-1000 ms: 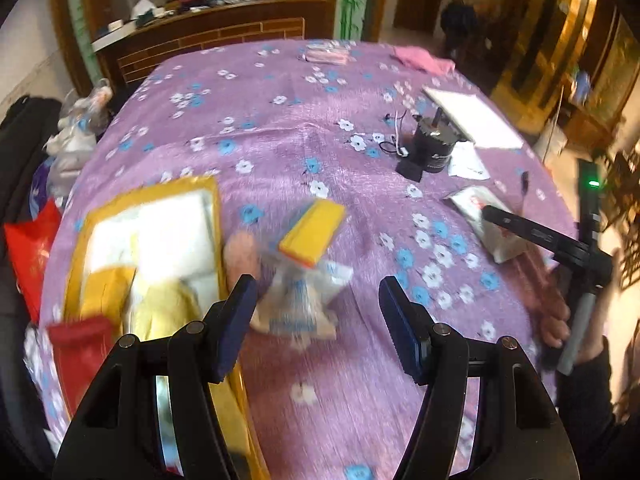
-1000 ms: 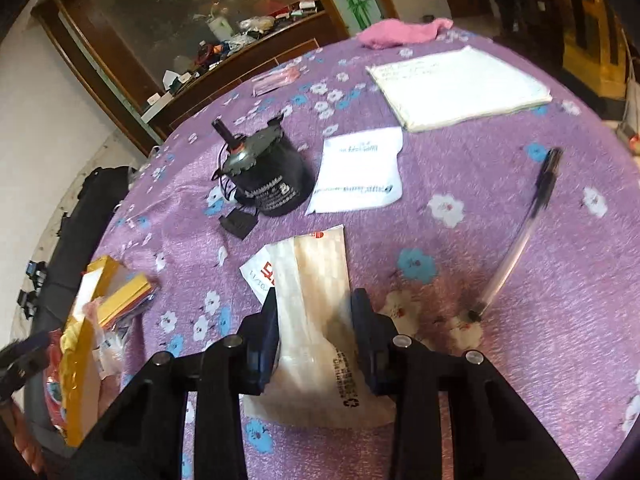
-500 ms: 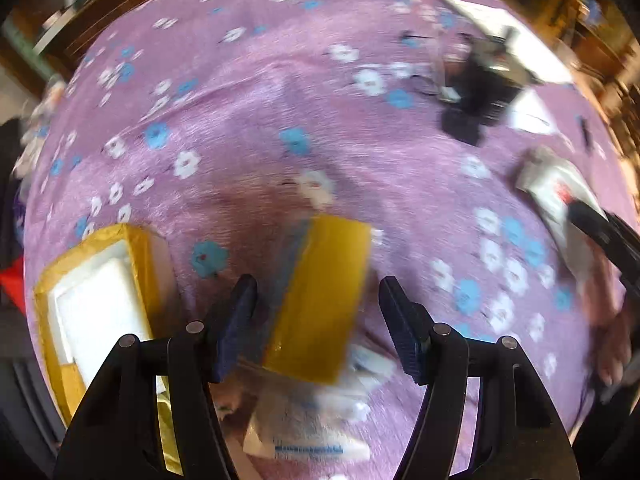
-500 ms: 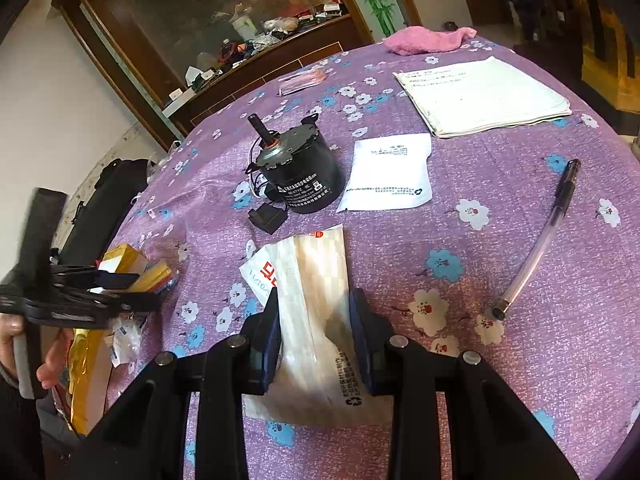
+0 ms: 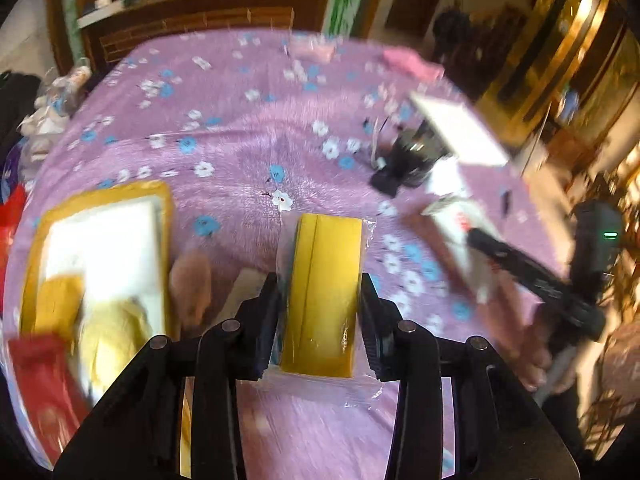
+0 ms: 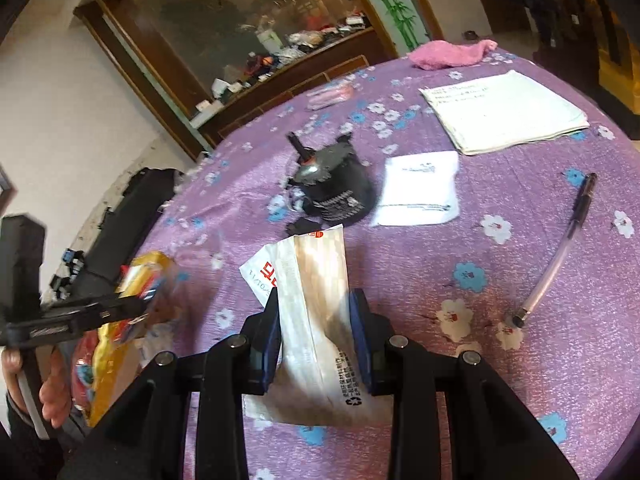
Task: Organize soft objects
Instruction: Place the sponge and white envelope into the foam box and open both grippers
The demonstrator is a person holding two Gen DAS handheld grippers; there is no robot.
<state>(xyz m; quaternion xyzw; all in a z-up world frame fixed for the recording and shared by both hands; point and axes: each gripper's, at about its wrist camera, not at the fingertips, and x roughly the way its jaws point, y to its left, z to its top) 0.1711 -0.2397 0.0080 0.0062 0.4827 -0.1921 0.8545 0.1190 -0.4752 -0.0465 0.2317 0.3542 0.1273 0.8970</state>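
Note:
A yellow sponge pack (image 5: pixel 328 248) in clear wrap stands between the fingers of my left gripper (image 5: pixel 319 292). Its jaws are closing and both pads press on the pack's sides. A yellow-rimmed tray (image 5: pixel 166 216) lies to the left of it, holding a white pad (image 5: pixel 104 240), yellow soft pieces and a red packet (image 5: pixel 40 384). My right gripper (image 6: pixel 315 300) is shut on a white and beige packet (image 6: pixel 316 264) over the purple flowered tablecloth (image 6: pixel 460 360). In the right wrist view the left gripper (image 6: pixel 80 316) shows at the left edge with the yellow pack.
A black motor (image 6: pixel 336 192) with wires sits mid-table, with a white paper slip (image 6: pixel 420 196) beside it. A pen (image 6: pixel 560 248) lies to the right, and a paper stack (image 6: pixel 504 108) and a pink cloth (image 6: pixel 448 54) lie farther back. A wooden cabinet stands behind the table.
The left gripper dipped over the yellow pack, shut its jaws on it and drew back with it. The right gripper stays shut on its packet, nearly still.

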